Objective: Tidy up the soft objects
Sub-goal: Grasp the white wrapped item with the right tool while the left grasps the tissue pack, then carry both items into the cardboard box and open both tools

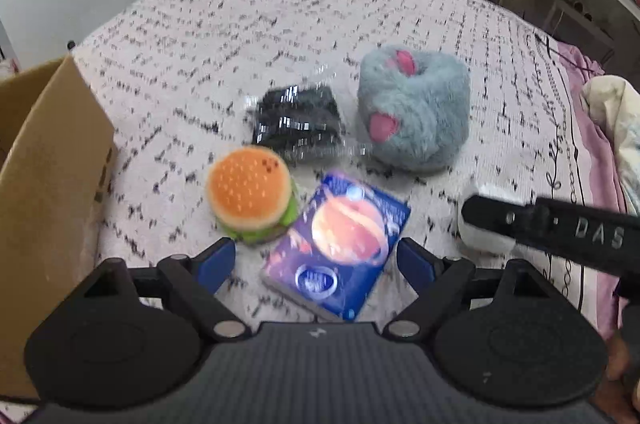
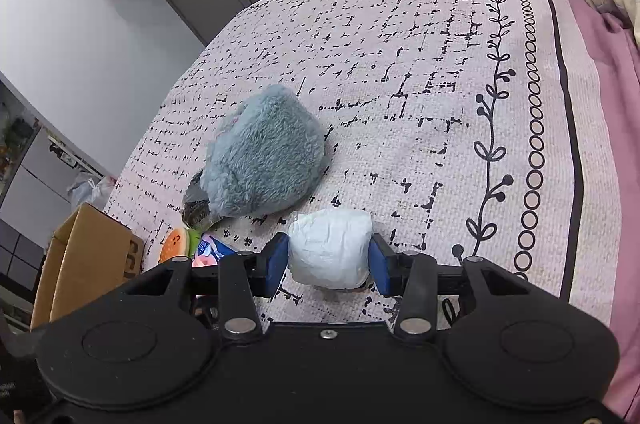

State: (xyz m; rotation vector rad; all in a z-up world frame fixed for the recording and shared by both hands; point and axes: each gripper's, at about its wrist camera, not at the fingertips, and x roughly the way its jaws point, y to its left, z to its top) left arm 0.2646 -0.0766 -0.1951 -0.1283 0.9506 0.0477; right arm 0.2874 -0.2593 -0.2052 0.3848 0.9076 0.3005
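A patterned bed (image 2: pixel 400 44) is carrying everything. The right gripper (image 2: pixel 328 260) is closing on a white bundle (image 2: pixel 330 248), pads touching both sides. The left gripper (image 1: pixel 316 264) is hovering wide open over a packet (image 1: pixel 340 244). Burger (image 1: pixel 250 194), grey plush (image 1: pixel 414 108) and black bag (image 1: pixel 298 120) are lying unsorted; the box (image 1: pixel 48 184) is waiting at the bed's edge, so sorting seems barely begun.
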